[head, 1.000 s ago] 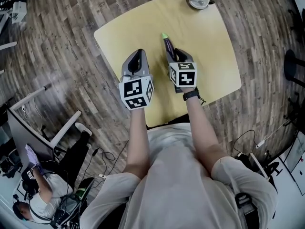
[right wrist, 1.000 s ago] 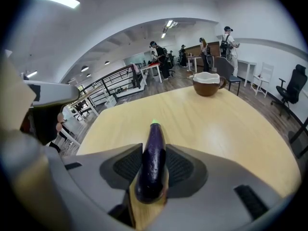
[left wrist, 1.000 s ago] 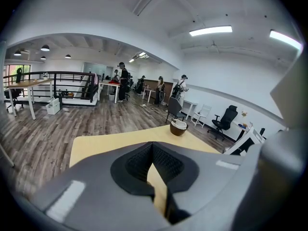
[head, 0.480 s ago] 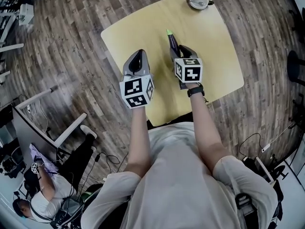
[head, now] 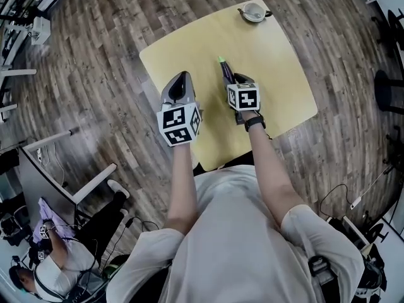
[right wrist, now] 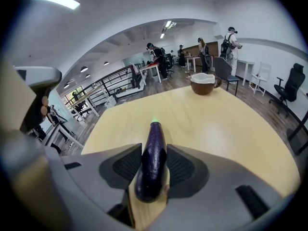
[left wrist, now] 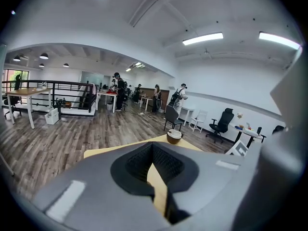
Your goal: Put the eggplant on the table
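**Head view.** The table [head: 278, 74] is light wood, standing on a plank floor [head: 95, 55]. The left gripper [head: 182, 79] is held over the near left part of the table, with its marker cube toward the person. The right gripper [head: 231, 78] sits at the table's middle and points away. The eggplant [head: 223, 68] projects from the right gripper's far end, with its green tip pointing to the far side. A cup [head: 254, 11] stands at the far edge, well apart from both grippers.

**Left gripper view.** The fingers are clenched tip to tip, and nothing sits between them. A wedge of tabletop shows through the gap behind the tips. The cup is visible beyond, at the far end of the table.

**Right gripper view.** The eggplant lies lengthwise between the fingers, dark purple and glossy. Its blunt end is nearest the camera and its green tip is farthest. Both finger pads bear against its flanks, so the fingers are grasping it. Its underside is down at the tabletop, though whether it actually rests on the surface cannot be told for certain. The cup stands far and slightly right.
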A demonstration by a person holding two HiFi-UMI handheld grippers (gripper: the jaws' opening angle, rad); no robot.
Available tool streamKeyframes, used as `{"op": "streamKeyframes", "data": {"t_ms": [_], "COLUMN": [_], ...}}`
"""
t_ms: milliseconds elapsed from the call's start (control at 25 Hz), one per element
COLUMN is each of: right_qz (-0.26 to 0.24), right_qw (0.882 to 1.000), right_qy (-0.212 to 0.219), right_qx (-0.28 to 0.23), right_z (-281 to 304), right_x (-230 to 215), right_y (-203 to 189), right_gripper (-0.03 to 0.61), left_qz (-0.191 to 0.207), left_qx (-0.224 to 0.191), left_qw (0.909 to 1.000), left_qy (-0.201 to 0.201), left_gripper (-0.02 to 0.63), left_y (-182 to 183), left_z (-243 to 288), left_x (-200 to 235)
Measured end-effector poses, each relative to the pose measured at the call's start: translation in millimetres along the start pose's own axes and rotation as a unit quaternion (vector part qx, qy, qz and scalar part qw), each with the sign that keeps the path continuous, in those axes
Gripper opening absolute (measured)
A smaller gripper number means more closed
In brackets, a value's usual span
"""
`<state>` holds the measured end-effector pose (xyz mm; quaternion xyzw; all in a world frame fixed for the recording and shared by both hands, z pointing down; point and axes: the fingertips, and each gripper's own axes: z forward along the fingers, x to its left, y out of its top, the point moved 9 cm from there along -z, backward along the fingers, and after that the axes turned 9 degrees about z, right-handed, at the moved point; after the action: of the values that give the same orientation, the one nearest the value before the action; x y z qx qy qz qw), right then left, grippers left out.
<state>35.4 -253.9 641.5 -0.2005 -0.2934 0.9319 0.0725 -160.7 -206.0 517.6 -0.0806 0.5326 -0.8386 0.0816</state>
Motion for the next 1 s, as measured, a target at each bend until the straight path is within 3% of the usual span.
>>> {"op": "streamKeyframes", "data": {"t_ms": [200,400,680,1000], "right_qz": [0.011,0.010,-0.012,-0.042], "right_qw": [1.000,1.000,0.991,0.962], "right_qy": [-0.005,-0.004,0.020,0.029], "right_qx": [0.006,-0.018,-0.132,-0.267], "right_z": [5.8,-10.0,-82.5,-174.0], "right_x": [-6.6,-5.1,25.3,63.1], "right_y": [-15.6,-2.4,37.8,71.6], "right_gripper": [0.163,0.208,0.201,0.115], "left_qz": [0.014,0.024,0.034,0.051], "left_qx": [-0.006,-0.014,-0.052,-0.109], "left_qw": [0.9999,0.9996,0.9980,0.9927], "left_qy": [-0.004,-0.007,-0.009,-0.014], "left_gripper": [0.006,0.006,0.006,0.006], "left_y": [1.9,7.7,31.8,73.5], "left_z": [-15.2,-25.4,-41.0,-66.3], "left_x": [-0.8,0.2,-4.4,-10.2]}}
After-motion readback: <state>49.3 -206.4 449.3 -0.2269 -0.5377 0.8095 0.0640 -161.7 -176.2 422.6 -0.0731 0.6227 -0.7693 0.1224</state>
